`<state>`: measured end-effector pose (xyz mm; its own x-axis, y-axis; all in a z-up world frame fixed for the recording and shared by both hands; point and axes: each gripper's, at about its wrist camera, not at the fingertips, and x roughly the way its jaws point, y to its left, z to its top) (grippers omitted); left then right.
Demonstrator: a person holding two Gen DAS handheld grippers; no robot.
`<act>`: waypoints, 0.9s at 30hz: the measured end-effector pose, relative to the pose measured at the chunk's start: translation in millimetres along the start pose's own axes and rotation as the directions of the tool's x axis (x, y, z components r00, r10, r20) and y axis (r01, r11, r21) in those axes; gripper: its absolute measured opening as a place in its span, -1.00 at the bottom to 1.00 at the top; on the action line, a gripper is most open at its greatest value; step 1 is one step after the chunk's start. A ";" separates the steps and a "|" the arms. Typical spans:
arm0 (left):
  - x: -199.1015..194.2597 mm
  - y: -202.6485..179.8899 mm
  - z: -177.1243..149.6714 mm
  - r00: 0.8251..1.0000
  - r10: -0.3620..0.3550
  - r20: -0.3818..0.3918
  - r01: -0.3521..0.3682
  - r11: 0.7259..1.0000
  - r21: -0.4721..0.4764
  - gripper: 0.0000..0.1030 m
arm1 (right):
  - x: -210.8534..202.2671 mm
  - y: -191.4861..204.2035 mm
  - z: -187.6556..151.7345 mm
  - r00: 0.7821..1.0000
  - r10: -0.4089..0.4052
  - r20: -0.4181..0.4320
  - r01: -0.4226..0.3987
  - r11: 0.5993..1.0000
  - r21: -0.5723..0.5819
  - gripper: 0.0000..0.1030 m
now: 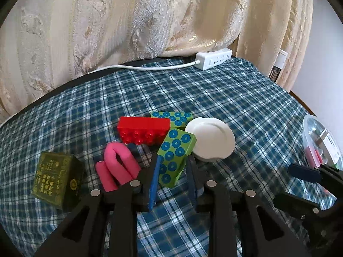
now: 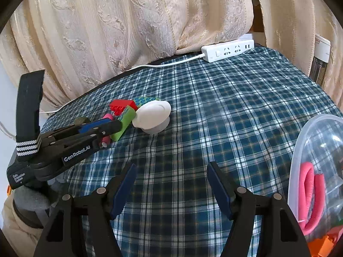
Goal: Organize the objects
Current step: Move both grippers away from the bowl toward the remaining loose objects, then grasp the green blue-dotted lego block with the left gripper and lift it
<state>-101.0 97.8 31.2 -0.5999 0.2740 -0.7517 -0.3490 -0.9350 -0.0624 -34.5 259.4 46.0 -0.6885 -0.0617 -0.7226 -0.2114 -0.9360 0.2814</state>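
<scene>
A pile of objects lies on the plaid cloth. My left gripper [image 1: 173, 158] has its two fingers on either side of a green block with blue dots [image 1: 174, 158] and grips it; the block also shows in the right wrist view [image 2: 125, 120]. Around it lie a red brick [image 1: 142, 131], a second green dotted block [image 1: 171, 117], a white round object [image 1: 209, 138], a folded pink foam roll [image 1: 119, 163] and a dark green box [image 1: 56, 176]. My right gripper [image 2: 171, 175] is open and empty above bare cloth. The left gripper also shows in the right wrist view [image 2: 113, 126].
A clear plastic container [image 2: 300, 150] at the right holds a pink foam roll [image 2: 310, 192] and orange pieces. A white power strip [image 2: 228, 50] with its cord lies at the table's far edge. Cream curtains hang behind the table.
</scene>
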 end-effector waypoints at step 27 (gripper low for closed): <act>20.0 -4.1 12.3 0.996 -0.083 0.024 0.083 0.996 0.025 -0.12 | 5.5 -5.3 -0.2 1.000 0.020 -0.007 -0.020 1.000 0.025 0.39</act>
<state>-120.5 109.8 24.4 -0.5862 0.3565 -0.7276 -0.4154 -0.9032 -0.1079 -37.1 263.9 40.4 -0.6877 -0.0829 -0.7213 -0.2147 -0.9258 0.3110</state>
